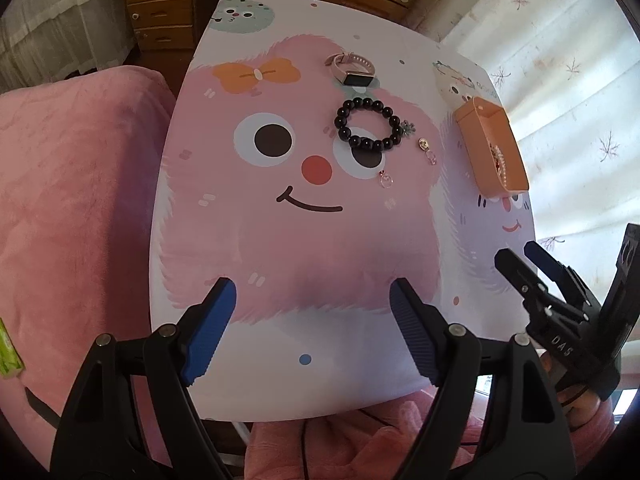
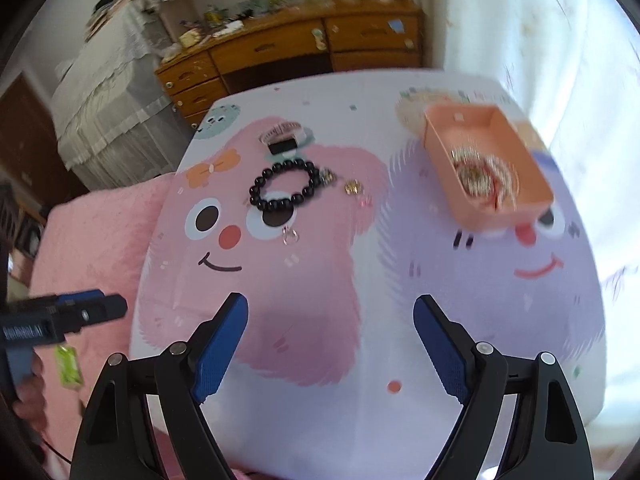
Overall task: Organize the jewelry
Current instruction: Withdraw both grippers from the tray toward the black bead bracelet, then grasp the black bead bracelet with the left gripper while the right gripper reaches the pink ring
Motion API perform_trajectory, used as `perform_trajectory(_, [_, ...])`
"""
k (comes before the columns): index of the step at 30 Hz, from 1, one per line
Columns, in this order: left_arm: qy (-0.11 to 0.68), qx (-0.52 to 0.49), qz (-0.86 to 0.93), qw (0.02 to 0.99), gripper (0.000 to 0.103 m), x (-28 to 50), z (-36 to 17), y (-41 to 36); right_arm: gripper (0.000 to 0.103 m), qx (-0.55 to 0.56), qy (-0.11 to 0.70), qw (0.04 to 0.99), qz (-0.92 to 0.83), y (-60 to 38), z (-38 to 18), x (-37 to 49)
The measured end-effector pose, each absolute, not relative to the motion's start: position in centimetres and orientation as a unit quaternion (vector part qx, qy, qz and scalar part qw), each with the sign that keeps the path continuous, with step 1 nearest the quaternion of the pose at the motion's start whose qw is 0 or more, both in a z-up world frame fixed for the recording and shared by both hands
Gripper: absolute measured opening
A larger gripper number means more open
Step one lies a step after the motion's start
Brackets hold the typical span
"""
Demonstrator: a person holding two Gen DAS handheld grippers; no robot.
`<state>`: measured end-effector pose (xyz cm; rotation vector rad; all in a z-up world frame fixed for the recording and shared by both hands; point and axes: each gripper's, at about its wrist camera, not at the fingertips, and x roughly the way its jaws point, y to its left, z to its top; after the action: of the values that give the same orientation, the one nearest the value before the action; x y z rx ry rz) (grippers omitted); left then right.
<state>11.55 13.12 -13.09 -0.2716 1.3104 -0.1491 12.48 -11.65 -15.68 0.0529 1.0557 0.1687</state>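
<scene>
A black bead bracelet lies on the cartoon-printed table. Behind it stands a pink-strapped watch. A gold earring and small pink rings lie near the bracelet. An orange tray at the right holds a pearl and gold piece. My left gripper is open and empty above the near table edge. My right gripper is open and empty, well short of the jewelry.
A pink blanket lies left of the table. A wooden desk with drawers stands behind. White curtains hang at the right. A green packet lies on the blanket.
</scene>
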Motion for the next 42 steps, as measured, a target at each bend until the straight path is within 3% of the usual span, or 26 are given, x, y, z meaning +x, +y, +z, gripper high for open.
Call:
perform_trajectory(9, [0.618, -0.084, -0.054, 0.780, 0.077, 14.9, -13.3, 11.9, 0.084, -0.027, 0.476, 0.873, 0.103, -10.9, -17.9, 16.6])
perform_trajectory(24, [0.631, -0.058, -0.054, 0.772, 0.077, 28.3, -19.9, 6.9, 0.054, -0.101, 0.444, 0.886, 0.081, -11.1, -25.7, 22.7])
perform_trajectory(27, [0.630, -0.038, -0.051, 0.774, 0.073, 29.7, -21.6, 6.0, 0.046, -0.103, 0.451, 0.882, 0.091, -10.9, -27.3, 23.7])
perform_trajectory(30, [0.629, -0.033, -0.040, 0.776, 0.063, 30.5, -22.8, 5.7, 0.039, -0.100, 0.455, 0.880, 0.092, -10.7, -28.3, 24.6])
perform_trajectory(42, [0.619, -0.056, -0.048, 0.782, 0.043, 31.7, -25.1, 5.5, 0.030, -0.096, 0.453, 0.883, 0.073, -9.7, -30.0, 26.4])
